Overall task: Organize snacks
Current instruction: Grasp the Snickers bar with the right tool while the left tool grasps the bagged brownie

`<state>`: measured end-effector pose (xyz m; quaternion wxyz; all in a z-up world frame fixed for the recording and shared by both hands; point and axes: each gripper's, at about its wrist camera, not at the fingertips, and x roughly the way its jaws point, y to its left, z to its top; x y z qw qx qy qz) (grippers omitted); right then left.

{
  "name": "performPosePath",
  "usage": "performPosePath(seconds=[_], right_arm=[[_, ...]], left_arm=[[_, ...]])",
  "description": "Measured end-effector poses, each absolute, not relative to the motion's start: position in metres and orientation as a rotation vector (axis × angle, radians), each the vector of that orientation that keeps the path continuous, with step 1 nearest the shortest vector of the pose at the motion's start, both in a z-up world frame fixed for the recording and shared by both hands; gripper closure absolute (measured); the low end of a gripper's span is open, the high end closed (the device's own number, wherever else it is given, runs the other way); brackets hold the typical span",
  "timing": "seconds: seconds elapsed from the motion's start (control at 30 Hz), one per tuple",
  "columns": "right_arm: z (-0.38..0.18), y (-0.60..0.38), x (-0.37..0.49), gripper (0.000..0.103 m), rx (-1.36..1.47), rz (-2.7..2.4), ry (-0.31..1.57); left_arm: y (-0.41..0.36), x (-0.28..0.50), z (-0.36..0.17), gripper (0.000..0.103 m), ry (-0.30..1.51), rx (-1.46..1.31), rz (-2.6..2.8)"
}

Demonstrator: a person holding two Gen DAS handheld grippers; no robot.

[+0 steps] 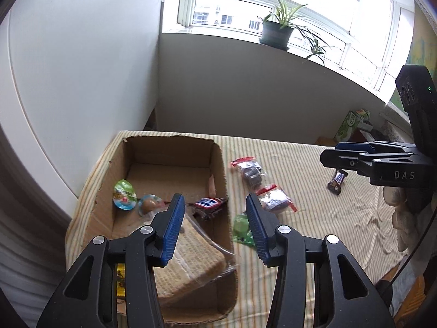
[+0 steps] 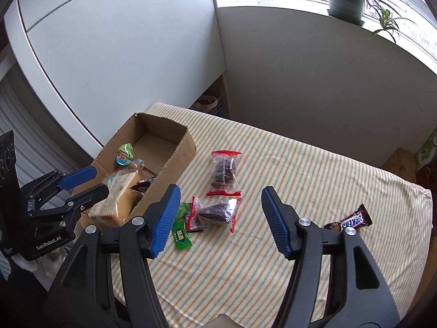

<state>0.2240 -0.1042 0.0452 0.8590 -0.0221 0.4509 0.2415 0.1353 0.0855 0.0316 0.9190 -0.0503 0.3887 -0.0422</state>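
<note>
I'm holding both claws, left (image 1: 214, 216) & right (image 2: 220, 216), spread w/ nothing pinched. Box (image 2: 174, 161) is holding approx half the snacks; I'm judging the choc bar (image 2: 352, 220), green candy (image 2: 181, 236) & dark packets (image 2: 224, 169) are left.

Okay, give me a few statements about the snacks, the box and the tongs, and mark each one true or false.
1. The Snickers bar lies inside the cardboard box. False: it lies on the striped cloth, outside the box.
2. The wrapped bread is in the box. True.
3. The right tongs grip a green candy. False: they are open and empty.
4. Two red-sealed dark snack packs lie on the cloth. True.
</note>
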Motion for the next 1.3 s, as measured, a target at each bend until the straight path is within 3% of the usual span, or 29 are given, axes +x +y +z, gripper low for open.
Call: performPosePath(seconds=[0.8,0.9,1.13,1.3], right_arm=[[-0.03,-0.277,0.231,0.037,0.19,0.292,1.079],[-0.04,-0.279,0.24,0.038,0.196,0.297,1.093],[-0.062,-0.278,0.264,0.038,0.183,0.311,1.134],[-0.077,-0.279,0.282,0.038,0.209,0.309,1.173]], left_arm=[[-0.009,0.146,-0.018,0.054,0.926,-0.076,-0.216],[-0.014,0.157,-0.022,0.045,0.929,-0.075,-0.2],[-0.025,0.19,-0.039,0.045,0.965,-0.046,-0.146],[-0.027,0.207,-0.048,0.033,0.97,-0.028,-0.093]])
